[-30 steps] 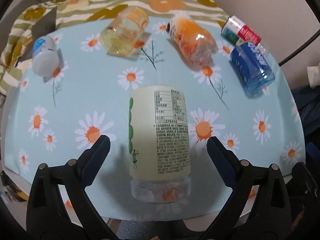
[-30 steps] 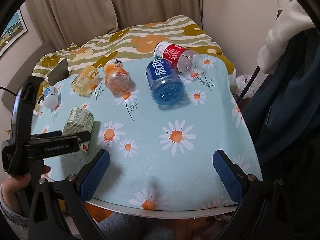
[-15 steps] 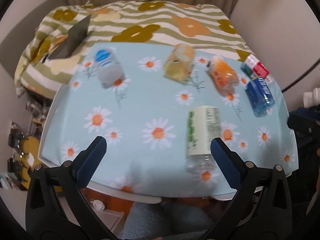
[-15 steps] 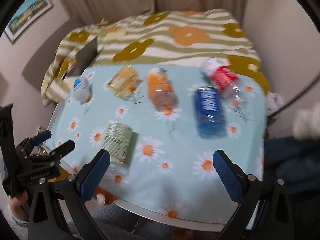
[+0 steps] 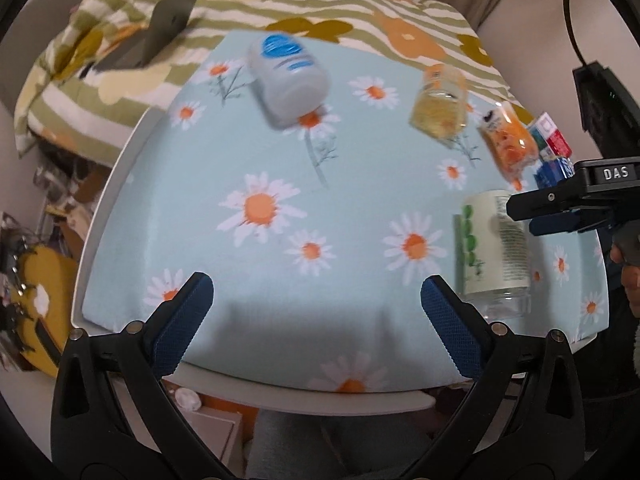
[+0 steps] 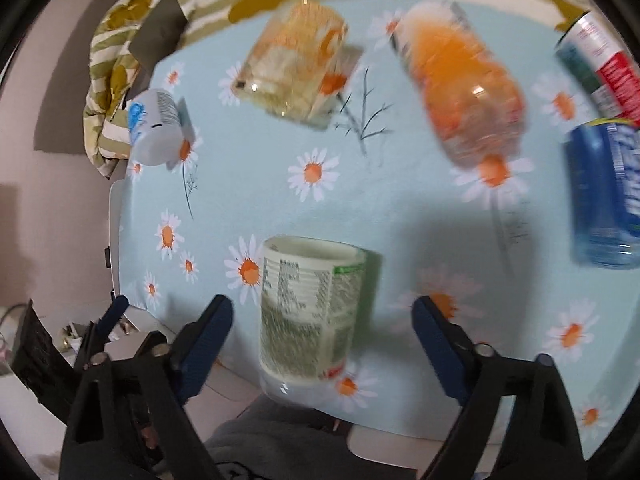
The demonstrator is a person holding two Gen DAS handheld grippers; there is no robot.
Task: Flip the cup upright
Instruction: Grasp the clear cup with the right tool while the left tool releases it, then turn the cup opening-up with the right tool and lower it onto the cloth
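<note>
A pale green labelled cup lies on its side near the front edge of the daisy-print table. It also shows at the right of the left wrist view. My right gripper is open, its blue pads on either side of the cup without touching it. It shows from the side in the left wrist view. My left gripper is open and empty over the table's front left.
Other containers lie on their sides: a white and blue one, a yellow one, an orange one, a blue one, a red and white one. A striped blanket lies behind. The table's front edge is close.
My right gripper has dropped down and forward to straddle the green cup. My left gripper has shifted left, so the cup now sits at its right.
</note>
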